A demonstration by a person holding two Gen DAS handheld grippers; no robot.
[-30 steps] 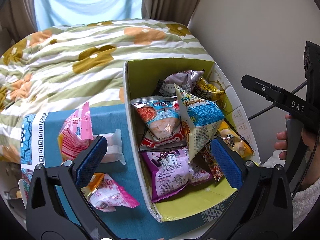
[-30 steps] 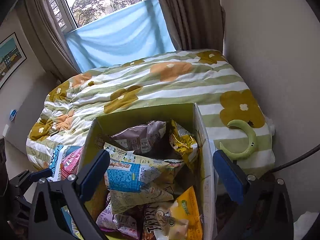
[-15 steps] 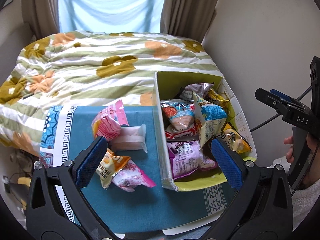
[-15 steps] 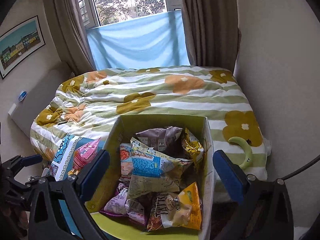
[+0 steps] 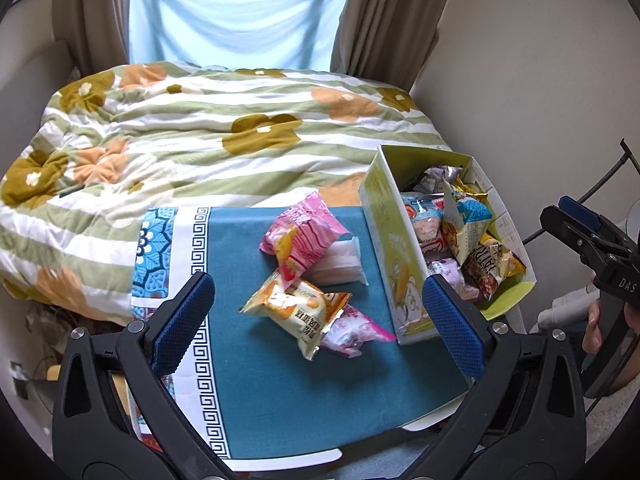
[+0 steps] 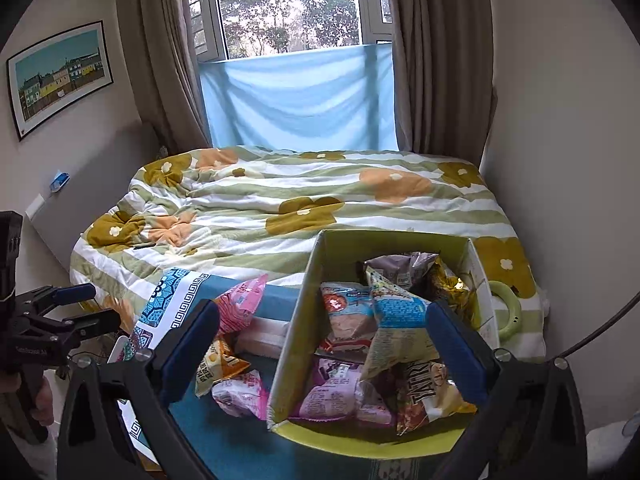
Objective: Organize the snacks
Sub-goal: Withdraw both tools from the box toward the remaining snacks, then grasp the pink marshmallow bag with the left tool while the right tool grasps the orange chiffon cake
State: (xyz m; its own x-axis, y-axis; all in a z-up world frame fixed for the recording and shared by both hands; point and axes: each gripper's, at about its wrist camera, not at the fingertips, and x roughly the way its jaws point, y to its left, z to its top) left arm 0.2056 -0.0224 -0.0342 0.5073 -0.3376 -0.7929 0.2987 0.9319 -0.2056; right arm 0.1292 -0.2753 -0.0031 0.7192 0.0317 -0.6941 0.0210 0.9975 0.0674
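A yellow-green cardboard box [image 5: 394, 248] [image 6: 294, 344] stands on the right of a teal cloth [image 5: 288, 380] and holds several snack bags [image 5: 464, 220] [image 6: 384, 332]. Left of it lie loose snacks: a pink bag [image 5: 300, 236] [image 6: 240, 304], a white packet [image 5: 344, 258], an orange-white bag [image 5: 296, 312] [image 6: 218, 364] and a small pink bag [image 5: 352, 332] [image 6: 240, 396]. My left gripper [image 5: 316, 324] is open and empty above the loose snacks. My right gripper [image 6: 324, 352] is open and empty above the box.
A bed with a green striped flower quilt [image 5: 208, 136] [image 6: 320, 200] lies behind the cloth. A wall [image 5: 540, 80] rises right of the box. A green crescent toy [image 6: 506, 312] lies on the quilt beside the box. Curtains and a window [image 6: 288, 8] are at the back.
Both grippers have pulled back and up from the box, so more of the cloth, bed and window shows. The left view has shifted left onto the loose snacks. Both stay open.
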